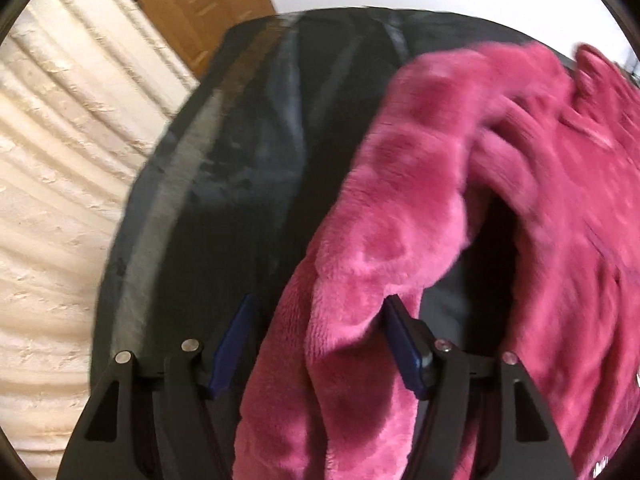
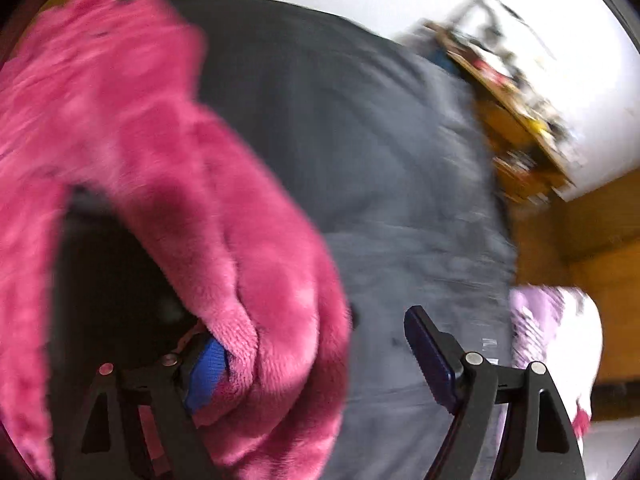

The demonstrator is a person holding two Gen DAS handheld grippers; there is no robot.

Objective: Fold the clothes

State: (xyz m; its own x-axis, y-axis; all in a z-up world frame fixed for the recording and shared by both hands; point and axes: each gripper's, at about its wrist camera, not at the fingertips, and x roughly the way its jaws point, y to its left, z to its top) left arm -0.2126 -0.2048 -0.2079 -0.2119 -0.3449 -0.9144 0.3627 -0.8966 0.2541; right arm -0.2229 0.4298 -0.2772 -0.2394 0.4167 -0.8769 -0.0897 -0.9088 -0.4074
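Over a dark grey sheet (image 1: 240,140), plush pink fleece (image 1: 400,200) drapes left hand-held gripper (image 1: 320,300) and right hand-held gripper (image 2: 312,328), both released.

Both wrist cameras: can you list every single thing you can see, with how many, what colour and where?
fluffy garment: one, pink, draped over the dark sheet, a fold lying between each pair of tongs
sheet: one, dark grey, spread under the garment
textured cover: one, cream, left of the sheet in the left wrist view
wooden door: one, brown, far end, left wrist view
shelf with clutter: one, yellow-brown, blurred, upper right in the right wrist view
pale cloth: one, lilac and white, at the sheet's right edge
left tongs: one, black with blue pads, jaws apart
right tongs: one, black with blue pads, jaws wide
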